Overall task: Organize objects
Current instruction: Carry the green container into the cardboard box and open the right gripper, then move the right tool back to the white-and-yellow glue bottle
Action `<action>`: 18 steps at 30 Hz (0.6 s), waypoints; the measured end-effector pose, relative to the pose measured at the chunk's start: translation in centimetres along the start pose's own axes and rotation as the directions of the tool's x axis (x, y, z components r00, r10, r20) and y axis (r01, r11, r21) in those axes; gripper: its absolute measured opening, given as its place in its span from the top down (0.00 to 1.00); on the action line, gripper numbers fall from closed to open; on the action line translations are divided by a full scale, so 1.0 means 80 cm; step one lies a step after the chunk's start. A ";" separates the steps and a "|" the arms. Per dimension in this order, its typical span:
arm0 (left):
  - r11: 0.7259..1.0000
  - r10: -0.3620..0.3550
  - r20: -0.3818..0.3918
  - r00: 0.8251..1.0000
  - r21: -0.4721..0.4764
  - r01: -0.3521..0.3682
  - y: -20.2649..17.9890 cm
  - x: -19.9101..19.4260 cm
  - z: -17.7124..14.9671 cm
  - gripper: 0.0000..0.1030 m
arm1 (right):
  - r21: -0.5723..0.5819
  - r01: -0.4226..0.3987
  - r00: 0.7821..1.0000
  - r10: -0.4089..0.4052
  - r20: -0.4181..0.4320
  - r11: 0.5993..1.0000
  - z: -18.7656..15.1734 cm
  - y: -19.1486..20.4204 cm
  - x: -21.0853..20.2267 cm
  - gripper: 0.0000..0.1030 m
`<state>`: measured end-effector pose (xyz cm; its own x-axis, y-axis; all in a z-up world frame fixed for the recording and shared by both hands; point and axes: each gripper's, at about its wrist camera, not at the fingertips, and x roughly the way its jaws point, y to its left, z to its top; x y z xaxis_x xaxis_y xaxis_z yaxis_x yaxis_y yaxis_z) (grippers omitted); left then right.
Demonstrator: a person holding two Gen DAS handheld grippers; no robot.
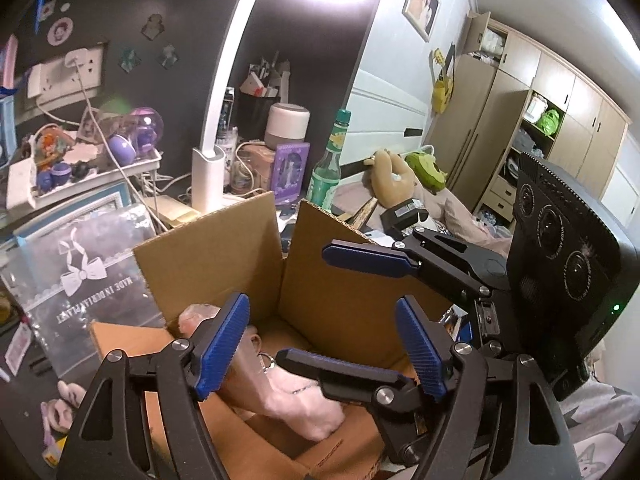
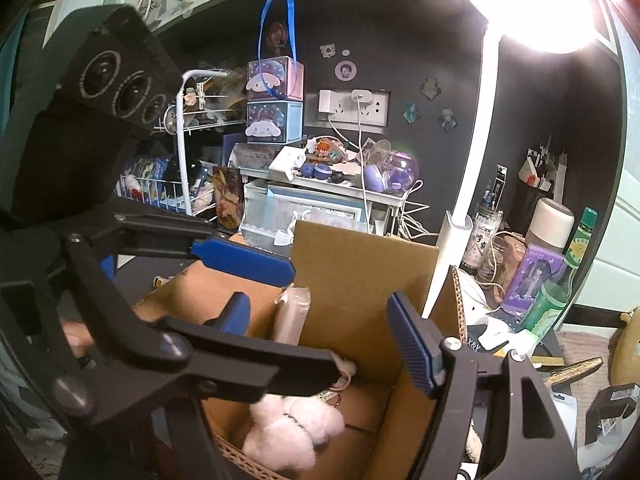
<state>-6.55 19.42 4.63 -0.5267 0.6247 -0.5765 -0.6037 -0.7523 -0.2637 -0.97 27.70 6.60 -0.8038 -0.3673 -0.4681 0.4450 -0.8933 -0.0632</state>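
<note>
Your left gripper has its blue-padded fingers spread wide, with nothing between them; they hang over the open cardboard box. Your right gripper reaches in from the right and crosses in front of the left one, its fingers also spread wide: one is high near the box's far flap, and the other is low inside the box, just over the pink plush toy. Whether that lower finger touches the plush, you cannot tell.

In the right wrist view, the right gripper shows the same wide spread, and the left gripper's arm crosses the left finger. The plush toy lies on the floor of the box, below and between the fingers, with a metal keyring at its top. A pale pink wrapped item stands against the box's back wall.

Outward, left of the box, a clear pouch printed with a white bow carries upside-down lettering, "MADE IN" followed by a word too blurred to read. A green glass bottle stands beyond the box, its label not legible. A white desk lamp rises beside it. A black card by the box's right edge reads "X&X".
</note>
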 end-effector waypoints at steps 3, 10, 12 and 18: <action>1.000 0.003 0.022 1.000 -0.005 -0.003 0.003 -0.015 -0.004 0.29 | -0.009 0.005 1.000 -0.005 0.005 1.000 0.004 0.007 -0.003 0.34; 0.999 0.030 0.088 0.996 -0.027 -0.028 0.019 -0.064 -0.020 0.27 | -0.045 -0.008 1.000 0.009 0.019 0.999 0.017 0.037 -0.011 0.34; 0.998 0.043 0.111 0.993 -0.041 -0.039 0.029 -0.082 -0.028 0.27 | -0.058 -0.015 1.000 0.017 0.024 0.998 0.022 0.050 -0.011 0.34; 0.988 0.119 0.183 0.976 -0.121 -0.098 0.071 -0.141 -0.066 0.24 | -0.125 -0.063 0.997 0.067 0.023 0.990 0.039 0.108 -0.002 0.34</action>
<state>-0.86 7.01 5.54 -0.6950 0.5586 -0.4527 -0.4727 -0.8294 -0.2976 1.72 19.24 8.87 -0.7813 -0.4320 -0.4504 0.5409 -0.8288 -0.1434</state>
